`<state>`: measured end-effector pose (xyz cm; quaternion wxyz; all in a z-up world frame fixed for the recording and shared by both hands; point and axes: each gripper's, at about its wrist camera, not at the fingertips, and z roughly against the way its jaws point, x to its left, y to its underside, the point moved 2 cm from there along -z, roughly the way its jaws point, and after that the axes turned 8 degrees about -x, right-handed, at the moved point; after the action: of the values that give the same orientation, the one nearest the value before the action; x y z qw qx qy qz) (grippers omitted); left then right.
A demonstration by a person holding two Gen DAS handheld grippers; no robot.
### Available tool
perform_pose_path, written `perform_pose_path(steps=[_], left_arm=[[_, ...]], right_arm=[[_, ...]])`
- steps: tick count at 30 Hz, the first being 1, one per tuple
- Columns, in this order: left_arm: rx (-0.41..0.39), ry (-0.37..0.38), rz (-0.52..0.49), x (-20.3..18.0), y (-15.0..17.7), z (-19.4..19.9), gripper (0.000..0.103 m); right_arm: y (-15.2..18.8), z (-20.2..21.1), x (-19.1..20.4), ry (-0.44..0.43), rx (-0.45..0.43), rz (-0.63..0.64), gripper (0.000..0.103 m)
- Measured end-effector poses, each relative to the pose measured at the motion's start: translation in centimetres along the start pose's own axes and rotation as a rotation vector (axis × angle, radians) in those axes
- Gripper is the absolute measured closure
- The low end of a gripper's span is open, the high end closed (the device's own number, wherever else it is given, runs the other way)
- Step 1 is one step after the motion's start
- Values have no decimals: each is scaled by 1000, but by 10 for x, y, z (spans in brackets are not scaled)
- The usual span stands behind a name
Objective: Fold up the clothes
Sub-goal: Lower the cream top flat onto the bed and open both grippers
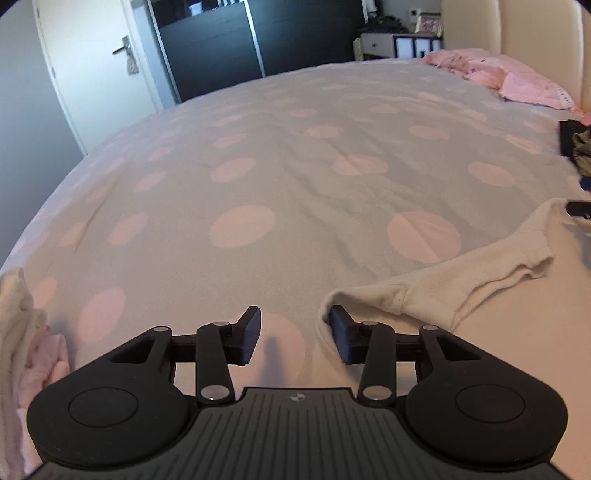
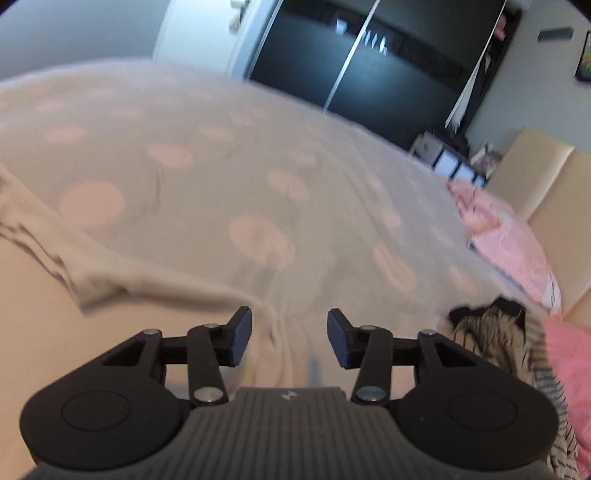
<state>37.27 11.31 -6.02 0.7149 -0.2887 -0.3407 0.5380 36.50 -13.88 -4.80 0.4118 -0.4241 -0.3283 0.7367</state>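
I have both claws low over the bed with the pale grey cover dotted in pink circles (image 1: 295,177). My left claw (image 1: 294,334) stands partly apart with nothing pinched; its right-hand pad sits just at the folded corner of the cream knitted garment (image 1: 461,280), whose short ribbed sleeve runs off toward the right edge of that view. My right claw (image 2: 290,338) is likewise partly apart and grips nothing, with cream cloth lying beneath the gap between its pads and a sleeve spreading away to the left. A heap of black and striped clothes (image 2: 517,350) lies just to the right of it. A pink pillow (image 1: 517,79) rests against the cream headboard (image 1: 517,29). A bundle of white and pink cloth (image 1: 22,350) sits at the left view's left edge.
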Motion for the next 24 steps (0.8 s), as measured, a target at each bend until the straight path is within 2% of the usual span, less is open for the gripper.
perform_pose_path(steps=[1,2,3,4,8,12,20,24], left_arm=[[-11,25,1,-1,-1,6,69],[-17,61,-1,-3,-3,10,80],[-18,96,-11,-6,-3,14,86],[-10,130,-35,-12,-3,17,86],[46,202,-93,-36,7,6,87],[81,226,-84,-50,13,-18,87],[-31,188,106,-38,-14,-32,87],[-23,163,147,-27,-18,-33,82]], right_arm=[[-1,6,4,-25,-16,3,62],[-2,9,9,-59,-12,14,86],[-2,11,16,-97,-2,23,100],[0,11,23,-140,15,28,102],[5,6,48,-274,52,45,102],[1,-7,61,-313,60,-3,102],[-25,-27,57,-266,21,-143,98],[-32,-31,43,-225,36,-189,92]])
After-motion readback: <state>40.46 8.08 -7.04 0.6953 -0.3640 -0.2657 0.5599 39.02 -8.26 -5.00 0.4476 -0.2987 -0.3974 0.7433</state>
